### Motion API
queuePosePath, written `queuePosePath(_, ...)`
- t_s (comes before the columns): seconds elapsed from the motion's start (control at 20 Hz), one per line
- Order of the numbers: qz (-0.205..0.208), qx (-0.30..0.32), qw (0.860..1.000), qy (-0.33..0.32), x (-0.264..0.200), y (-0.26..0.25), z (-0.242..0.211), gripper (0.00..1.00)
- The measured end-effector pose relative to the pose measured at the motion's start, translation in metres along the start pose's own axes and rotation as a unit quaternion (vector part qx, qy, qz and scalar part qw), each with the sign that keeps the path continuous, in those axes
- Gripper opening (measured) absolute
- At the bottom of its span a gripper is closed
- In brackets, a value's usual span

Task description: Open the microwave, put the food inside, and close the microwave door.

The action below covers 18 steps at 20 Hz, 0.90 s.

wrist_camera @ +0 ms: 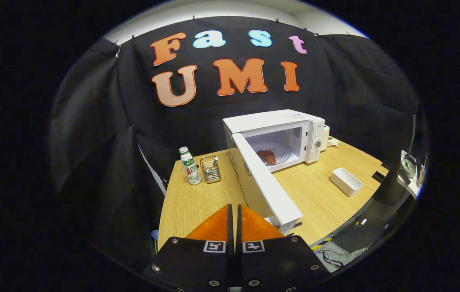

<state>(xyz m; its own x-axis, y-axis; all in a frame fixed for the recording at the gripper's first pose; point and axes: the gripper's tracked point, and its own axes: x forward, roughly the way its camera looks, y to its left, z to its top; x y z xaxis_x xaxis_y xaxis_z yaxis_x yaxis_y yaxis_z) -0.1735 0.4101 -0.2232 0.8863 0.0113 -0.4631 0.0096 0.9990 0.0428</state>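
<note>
Fisheye camera riding on the gripper (233, 211), raised above the near end of the surface (197, 198).
It looks forward and downward along the closed jaws toward the far microwave (278, 138), standing well back from it.

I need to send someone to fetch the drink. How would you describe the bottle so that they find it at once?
Start at the white microwave at the back of the wooden table, its door swung open toward the shut gripper. On the hinge side of the door, near the table's far corner, stand two small things. The bottle is the taller, white with a green label, beside a clear holder.
</note>
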Motion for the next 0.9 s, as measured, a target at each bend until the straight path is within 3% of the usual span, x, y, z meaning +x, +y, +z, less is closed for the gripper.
queuePosePath(0.35, -0.072, -0.015, 0.997, 0.035, 0.044, -0.008, -0.044, 0.01)
queuePosePath(0.9, -0.151, -0.024, 0.988, -0.014, 0.103, -0.109, -0.007, 0.01)
